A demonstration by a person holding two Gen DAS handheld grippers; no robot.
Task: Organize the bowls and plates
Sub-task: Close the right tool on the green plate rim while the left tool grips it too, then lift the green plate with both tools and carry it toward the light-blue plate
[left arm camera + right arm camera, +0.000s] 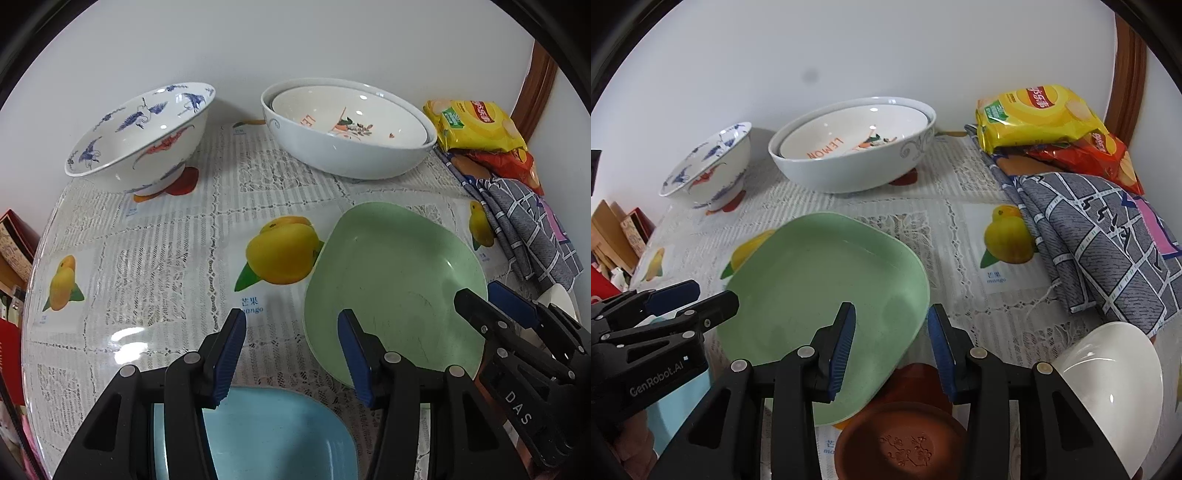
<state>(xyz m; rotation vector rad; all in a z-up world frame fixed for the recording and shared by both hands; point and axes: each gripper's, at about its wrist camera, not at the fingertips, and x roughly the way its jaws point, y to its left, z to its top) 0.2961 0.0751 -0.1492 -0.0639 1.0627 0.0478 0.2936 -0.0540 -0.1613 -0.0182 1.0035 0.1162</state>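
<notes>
Inside white bowl (827,173): lemon bowl (849,136).

Below the left claw (291,354), the blue plate (280,435) runs off the picture's bottom edge, its left part hidden behind the claw's arms. Beneath the right claw (891,349), the brown saucer (901,443) is cut off at the bottom too. To that claw's right, the white bowl (1115,387) is partly covered by the claw's arm. The green plate's (820,288) near rim hides behind its fingers.
</notes>
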